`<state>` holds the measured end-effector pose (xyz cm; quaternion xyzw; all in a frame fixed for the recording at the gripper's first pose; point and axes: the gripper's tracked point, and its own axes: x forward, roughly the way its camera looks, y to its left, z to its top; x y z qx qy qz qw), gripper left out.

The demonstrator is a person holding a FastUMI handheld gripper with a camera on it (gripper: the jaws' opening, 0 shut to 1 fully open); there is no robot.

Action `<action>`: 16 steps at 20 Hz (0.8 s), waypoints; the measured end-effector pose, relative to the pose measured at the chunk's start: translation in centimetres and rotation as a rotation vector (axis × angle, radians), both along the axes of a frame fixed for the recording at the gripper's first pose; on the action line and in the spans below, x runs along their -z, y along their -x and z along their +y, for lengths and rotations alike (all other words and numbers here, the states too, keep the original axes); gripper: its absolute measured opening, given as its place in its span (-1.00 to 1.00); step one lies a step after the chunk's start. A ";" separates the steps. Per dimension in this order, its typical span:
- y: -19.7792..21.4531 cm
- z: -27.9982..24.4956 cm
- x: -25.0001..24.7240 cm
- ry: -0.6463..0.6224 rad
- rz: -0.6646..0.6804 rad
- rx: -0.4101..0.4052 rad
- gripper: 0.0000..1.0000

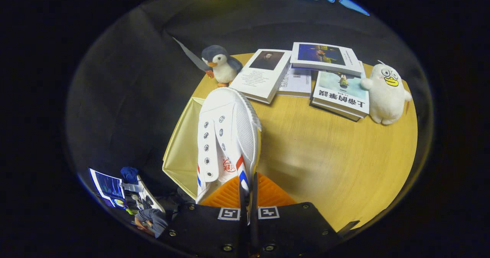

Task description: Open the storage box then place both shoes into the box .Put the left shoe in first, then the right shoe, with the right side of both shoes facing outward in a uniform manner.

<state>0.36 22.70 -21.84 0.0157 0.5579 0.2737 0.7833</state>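
A: Start at the left. What is the pale yellow thing beside the table?

B: That looks like the storage box (183, 143), with its cream inner wall facing us, so I take it to be open already. It sits at the left rim of the wooden table (325, 162). How deep it goes, and whether a shoe already lies inside, I cannot tell; the bottom is hidden behind the shoe in hand.

A: And the shoe?

B: A white canvas shoe (226, 135) with red and blue stripes, lifted clear, toe pointing away, laces side turned toward the box. The gripper (248, 191) is clenched on its heel end, both fingers pinching the collar between them.

A: So how far along are we?

B: Opening seems done. One shoe is being carried over or next to the box mouth and is not yet down. Whether this is the left or the right shoe I can't say from this angle, so I would not call the first placement finished.

A: Anything beyond the fingers?

B: A plush penguin (221, 64), then some books (306, 76) spread at the far side, then a white plush duck (384, 93). None are in the way.
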 end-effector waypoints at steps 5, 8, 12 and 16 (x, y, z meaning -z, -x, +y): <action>-0.3 3.8 -0.1 0.008 0.003 -0.052 -0.95; -0.4 6.2 0.1 0.020 0.006 -0.085 -0.94; -0.1 9.1 1.2 0.046 0.025 -0.121 -0.95; 0.1 11.2 2.5 0.083 0.031 -0.157 -0.95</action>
